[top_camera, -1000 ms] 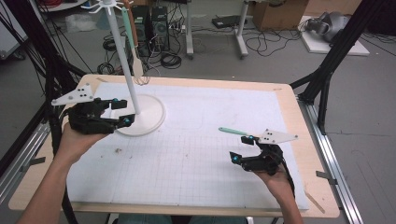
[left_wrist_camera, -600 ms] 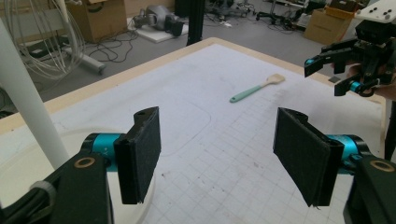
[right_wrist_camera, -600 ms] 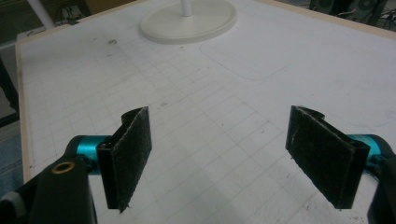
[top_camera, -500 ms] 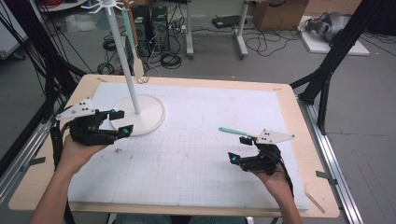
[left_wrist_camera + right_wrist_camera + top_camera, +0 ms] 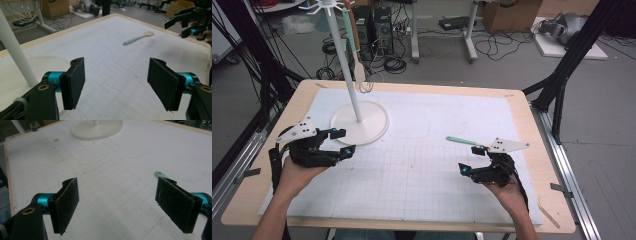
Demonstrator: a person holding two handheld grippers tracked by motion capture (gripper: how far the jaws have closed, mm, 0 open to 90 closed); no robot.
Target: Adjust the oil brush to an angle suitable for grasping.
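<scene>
Both grippers [image 5: 341, 141] [image 5: 472, 160] open; spoon [image 5: 138, 38] bowl visible.

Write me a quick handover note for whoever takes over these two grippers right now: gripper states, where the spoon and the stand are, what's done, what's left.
Left gripper: open, nothing between the jaws, which have just been opening a little; low over the mat beside the white round-based utensil stand.
Right gripper: open, holding nothing, near the table's right edge.
Mint-handled spoon with a pale wooden bowl: flat on the white gridded mat, just beyond the right gripper, untouched.
Done: at least one long utensil hangs from the stand's top hooks.
Left, probably: pick up the spoon and hang it on the stand; the right gripper is nearest.
</scene>
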